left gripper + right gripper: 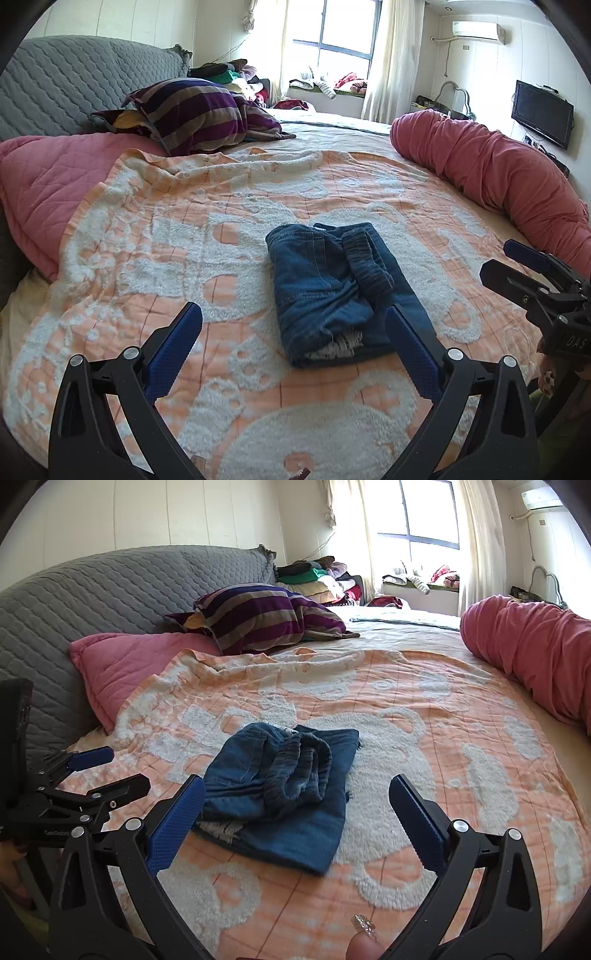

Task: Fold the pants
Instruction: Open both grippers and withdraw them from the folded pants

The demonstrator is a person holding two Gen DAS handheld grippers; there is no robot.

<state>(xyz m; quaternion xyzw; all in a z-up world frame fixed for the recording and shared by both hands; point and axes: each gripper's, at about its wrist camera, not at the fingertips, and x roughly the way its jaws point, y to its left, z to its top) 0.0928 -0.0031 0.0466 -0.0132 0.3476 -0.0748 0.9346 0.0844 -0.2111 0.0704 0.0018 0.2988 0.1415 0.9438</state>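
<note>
A wide bed [325,133] fills both views, backed at upper left by a grey quilted headboard cover [74,81]; an orange-and-white terry blanket [155,236] is spread over most of it, rumpled along its far edge; a folded bundle of blue jeans [325,284] lies on the blanket just right of centre in the left wrist view; a pink quilted pillow [48,184] lies at the left edge, partly under the blanket; a purple striped pillow [192,114] lies behind it; a long rolled pink duvet [491,166] runs along the right side.
</note>
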